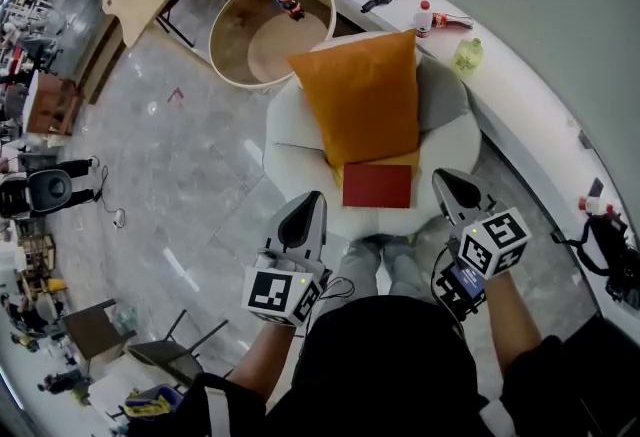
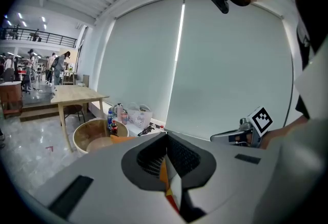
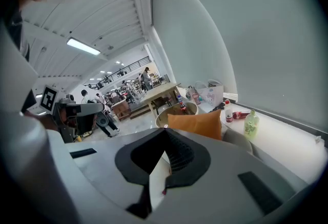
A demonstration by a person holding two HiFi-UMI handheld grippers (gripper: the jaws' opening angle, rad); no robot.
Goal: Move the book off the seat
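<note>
The red book [image 1: 377, 185] is lying flat at the front of the white seat [image 1: 290, 140], just before the orange cushion [image 1: 362, 100] leaning at the seat's back. The left gripper [image 1: 312, 200] is hovering at the seat's front-left edge and the right gripper [image 1: 450, 180] at its front-right. Both are showing fingers clenched together, grasping nothing.

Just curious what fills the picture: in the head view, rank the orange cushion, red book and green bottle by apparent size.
Largest: orange cushion.
Then: red book.
Smallest: green bottle, though it stands farther off.
</note>
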